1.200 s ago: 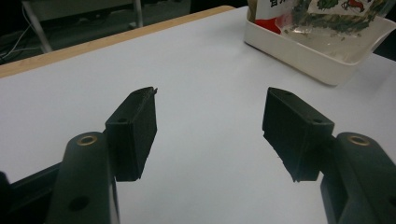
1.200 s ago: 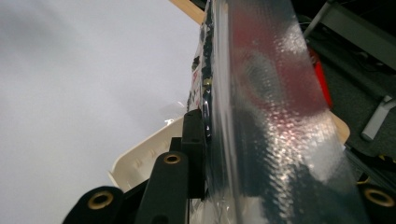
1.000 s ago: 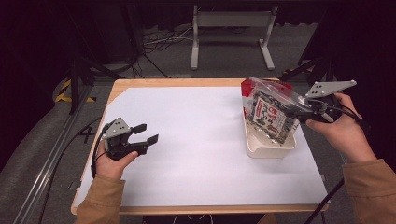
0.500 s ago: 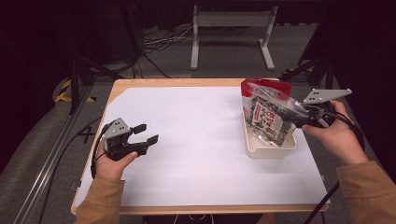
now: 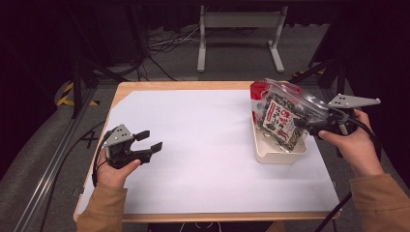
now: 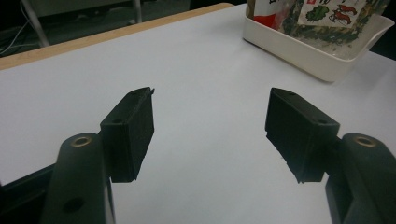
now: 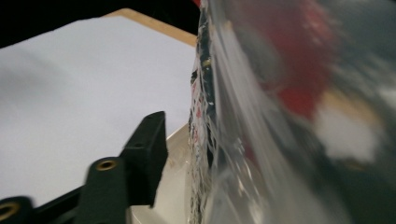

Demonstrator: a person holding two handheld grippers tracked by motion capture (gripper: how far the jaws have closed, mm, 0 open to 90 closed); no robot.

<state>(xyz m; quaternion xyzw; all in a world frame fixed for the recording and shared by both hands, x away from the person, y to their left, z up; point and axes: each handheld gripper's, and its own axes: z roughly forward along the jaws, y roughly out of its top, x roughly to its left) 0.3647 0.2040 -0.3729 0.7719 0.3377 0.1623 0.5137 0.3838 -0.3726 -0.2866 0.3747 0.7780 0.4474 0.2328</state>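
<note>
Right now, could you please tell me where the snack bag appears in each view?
High view: snack bag at right, standing in the white tray.
Left gripper view: top right, in that tray.
Right gripper view: blurred, right half.
Shared landmark: the white tray.

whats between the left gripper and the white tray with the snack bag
Nothing: in the high view, bare white table cover stretches from the left gripper to the white tray holding the snack bag.
</note>
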